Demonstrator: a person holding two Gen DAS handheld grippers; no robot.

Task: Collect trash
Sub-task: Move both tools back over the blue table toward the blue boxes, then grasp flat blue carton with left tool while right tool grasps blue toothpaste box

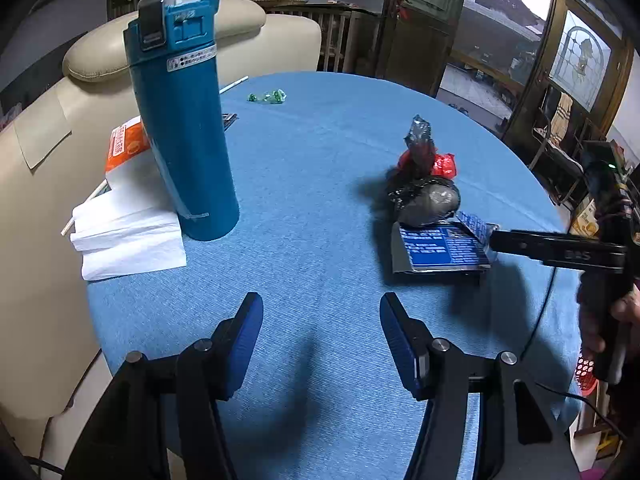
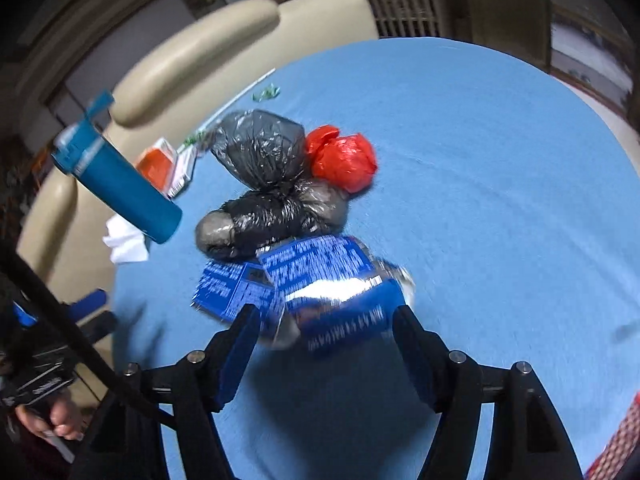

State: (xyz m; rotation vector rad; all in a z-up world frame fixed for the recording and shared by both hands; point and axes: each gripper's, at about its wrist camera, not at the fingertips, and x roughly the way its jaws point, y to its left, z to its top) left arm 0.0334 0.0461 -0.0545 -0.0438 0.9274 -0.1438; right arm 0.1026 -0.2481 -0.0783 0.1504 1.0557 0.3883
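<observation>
On the blue tablecloth [image 1: 320, 152] lies a heap of trash: a knotted black plastic bag [image 1: 428, 196] [image 2: 260, 168], a crumpled red bag [image 1: 444, 164] [image 2: 344, 160] behind it, and blue foil wrappers [image 1: 440, 248] [image 2: 328, 280] in front. My right gripper [image 1: 496, 244] [image 2: 324, 316] reaches in from the right. Its jaws stand apart with a blurred blue wrapper between them, and the pads do not visibly press it. My left gripper [image 1: 320, 320] hovers open over bare cloth, nearer than the heap. A small green wrapper [image 1: 268, 97] [image 2: 266, 92] lies at the far side.
A tall blue thermos [image 1: 184, 120] [image 2: 120, 184] stands at the left beside white tissues [image 1: 128, 236] and an orange packet [image 1: 124, 144]. A cream armchair [image 1: 36, 200] borders the table's left. A red basket [image 1: 586, 372] sits below the right edge.
</observation>
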